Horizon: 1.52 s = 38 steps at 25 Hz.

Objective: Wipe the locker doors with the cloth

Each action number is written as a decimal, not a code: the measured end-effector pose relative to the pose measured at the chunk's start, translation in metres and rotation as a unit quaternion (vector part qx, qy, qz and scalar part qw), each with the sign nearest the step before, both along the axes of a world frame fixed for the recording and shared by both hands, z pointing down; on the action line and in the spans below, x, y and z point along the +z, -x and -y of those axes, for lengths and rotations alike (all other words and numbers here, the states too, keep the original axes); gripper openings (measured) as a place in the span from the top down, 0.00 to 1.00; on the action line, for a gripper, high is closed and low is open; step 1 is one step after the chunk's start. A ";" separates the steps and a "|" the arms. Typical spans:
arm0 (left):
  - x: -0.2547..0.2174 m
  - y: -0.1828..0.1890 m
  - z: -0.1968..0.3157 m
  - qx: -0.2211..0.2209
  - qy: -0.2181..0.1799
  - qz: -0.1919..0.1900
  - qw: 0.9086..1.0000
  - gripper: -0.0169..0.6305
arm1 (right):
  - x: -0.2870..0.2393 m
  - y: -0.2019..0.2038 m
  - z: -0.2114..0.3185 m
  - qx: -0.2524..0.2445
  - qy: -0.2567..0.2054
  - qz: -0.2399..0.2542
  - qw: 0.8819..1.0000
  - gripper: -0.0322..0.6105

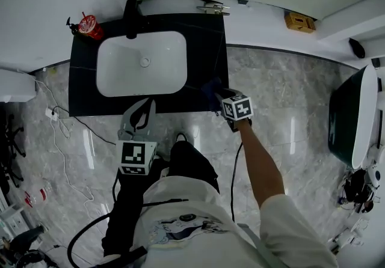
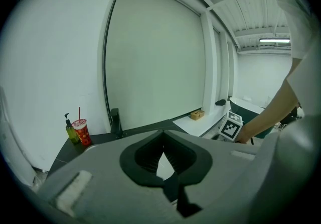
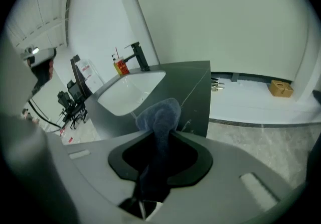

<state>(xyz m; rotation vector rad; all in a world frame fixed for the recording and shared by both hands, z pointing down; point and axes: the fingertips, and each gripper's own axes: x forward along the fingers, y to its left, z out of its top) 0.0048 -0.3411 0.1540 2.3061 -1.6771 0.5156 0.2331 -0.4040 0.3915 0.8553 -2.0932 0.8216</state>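
Note:
A dark blue cloth (image 3: 160, 117) sticks up bunched between the jaws of my right gripper (image 3: 161, 132), which is shut on it. In the head view this gripper (image 1: 218, 97) holds the cloth (image 1: 212, 88) at the front right corner of the black vanity (image 1: 207, 50). My left gripper (image 1: 143, 110) hangs in front of the vanity's front edge, below the white sink (image 1: 141, 63). Its jaws (image 2: 162, 140) meet at the tips with nothing between them. No locker door shows in any view.
A black faucet (image 1: 130, 17) stands behind the sink, with a red cup (image 1: 90, 26) and a soap bottle at the back left corner. A small wooden box (image 1: 299, 21) sits on the white ledge. A dark tub (image 1: 349, 118) stands at the right. Cables (image 1: 60, 140) trail over the marble floor.

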 end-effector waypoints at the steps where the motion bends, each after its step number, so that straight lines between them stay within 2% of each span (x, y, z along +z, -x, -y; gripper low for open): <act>1: -0.002 0.003 0.000 -0.002 -0.003 0.000 1.000 0.97 | -0.010 0.001 0.002 0.018 -0.010 0.017 1.000 0.82; 3: -0.008 0.007 -0.003 -0.008 -0.010 -0.003 1.000 0.97 | -0.035 0.005 0.001 0.049 -0.034 0.049 0.997 0.82; 6: -0.024 0.010 -0.009 -0.009 -0.035 -0.002 0.999 0.97 | -0.090 0.018 -0.010 0.068 -0.090 0.101 0.988 0.82; 10: -0.051 0.018 -0.022 -0.017 -0.076 -0.002 0.997 0.97 | -0.181 0.048 -0.032 0.071 -0.179 0.169 0.967 0.82; 15: -0.081 0.036 -0.049 -0.027 -0.108 -0.012 0.994 0.97 | -0.261 0.079 -0.076 0.066 -0.251 0.207 0.943 0.81; 19: -0.094 0.051 -0.080 -0.024 -0.123 -0.013 0.992 0.97 | -0.290 0.092 -0.114 0.068 -0.286 0.193 0.936 0.81; 23: -0.103 0.061 -0.115 -0.002 -0.134 -0.002 0.991 0.97 | -0.312 0.104 -0.153 0.061 -0.318 0.173 0.930 0.81; 30: -0.111 0.088 -0.175 0.032 -0.136 0.007 0.990 0.97 | -0.308 0.117 -0.216 0.006 -0.372 0.071 0.926 0.81; 33: -0.106 0.097 -0.188 0.026 -0.134 0.013 0.991 0.97 | -0.300 0.121 -0.231 -0.020 -0.377 0.051 0.924 0.82; 38: -0.091 0.099 -0.196 -0.011 -0.123 0.006 0.992 0.97 | -0.289 0.116 -0.230 -0.065 -0.389 0.046 0.918 0.81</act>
